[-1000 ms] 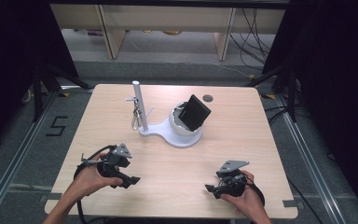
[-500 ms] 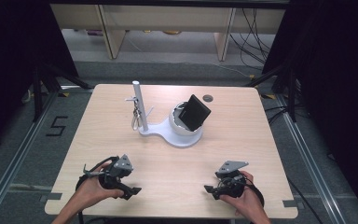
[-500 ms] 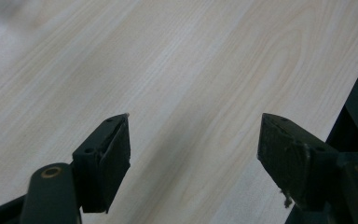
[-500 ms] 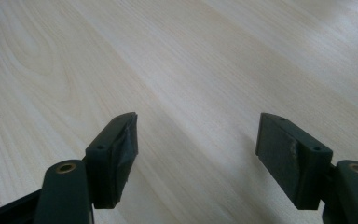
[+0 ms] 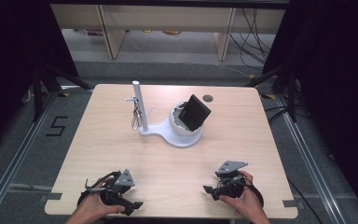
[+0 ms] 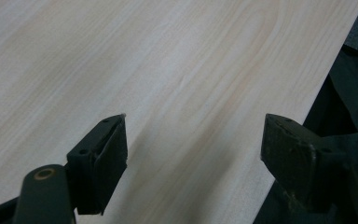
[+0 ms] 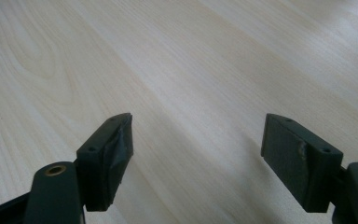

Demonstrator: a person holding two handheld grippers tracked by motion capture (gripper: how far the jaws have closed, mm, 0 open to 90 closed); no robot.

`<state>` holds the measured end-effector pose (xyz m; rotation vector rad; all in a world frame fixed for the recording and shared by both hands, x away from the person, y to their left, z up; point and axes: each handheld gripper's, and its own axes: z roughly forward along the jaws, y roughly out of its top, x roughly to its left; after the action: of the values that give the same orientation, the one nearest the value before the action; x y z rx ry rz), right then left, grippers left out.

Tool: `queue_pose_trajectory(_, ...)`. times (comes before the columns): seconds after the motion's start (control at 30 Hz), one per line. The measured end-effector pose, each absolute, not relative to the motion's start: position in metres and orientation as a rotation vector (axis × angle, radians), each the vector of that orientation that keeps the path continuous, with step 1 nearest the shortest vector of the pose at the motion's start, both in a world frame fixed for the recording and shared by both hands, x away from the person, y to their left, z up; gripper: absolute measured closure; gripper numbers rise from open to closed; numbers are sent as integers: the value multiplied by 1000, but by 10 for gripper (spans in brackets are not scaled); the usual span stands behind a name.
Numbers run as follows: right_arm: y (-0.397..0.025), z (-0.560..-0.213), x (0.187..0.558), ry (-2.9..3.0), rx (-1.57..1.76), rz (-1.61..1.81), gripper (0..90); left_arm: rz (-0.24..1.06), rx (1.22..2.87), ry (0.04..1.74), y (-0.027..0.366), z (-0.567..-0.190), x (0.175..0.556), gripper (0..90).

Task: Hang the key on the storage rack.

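Fingers (image 6: pixel 102 154) of the left gripper (image 5: pixel 137 204) and right gripper (image 5: pixel 206 189) are spread, pinching nothing, low over the desk's (image 5: pixel 168 163) near edge; the white stand (image 5: pixel 177 133) stands well apart, mid-desk.

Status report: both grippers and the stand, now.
Left gripper open, empty, near table edge. Right gripper open, empty. White stand with black box untouched, mid-table. Path between unobstructed.

Light wood counter (image 5: pixel 121 154) w/ a small dark round hole (image 5: pixel 208 98) near the far edge. One white stand (image 5: pixel 177 135) sits on it, far-middle: thin white pole (image 5: pixel 140 107) on the left, black box (image 5: pixel 195 112) tilted on its round part.
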<state>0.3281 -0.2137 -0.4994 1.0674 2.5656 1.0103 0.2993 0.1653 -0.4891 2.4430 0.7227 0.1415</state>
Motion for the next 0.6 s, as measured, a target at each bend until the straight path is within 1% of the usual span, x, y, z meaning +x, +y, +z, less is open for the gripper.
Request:
queue_pose_trajectory(0.1,-215,-499,330,2567,1032,1008,255,148,2460,696,165,-491,296,219)
queue_pose_trajectory(0.17,-215,-499,330,2573,1030,1002,253,142,2394,757,163,-495,291,219)
queue_pose_trajectory(0.2,-215,-498,329,2574,1036,1003,251,155,2423,722,164,-495,291,219)
queue_pose_trajectory(0.27,-214,-498,329,2589,1043,992,250,162,2403,750,162,-497,288,219)
queue_pose_trajectory(0.47,-212,-498,328,2581,1049,1013,247,161,2430,722,161,-500,284,219)
queue_pose_trajectory(0.6,-213,-497,329,2589,1019,994,246,163,2406,742,161,-502,283,219)
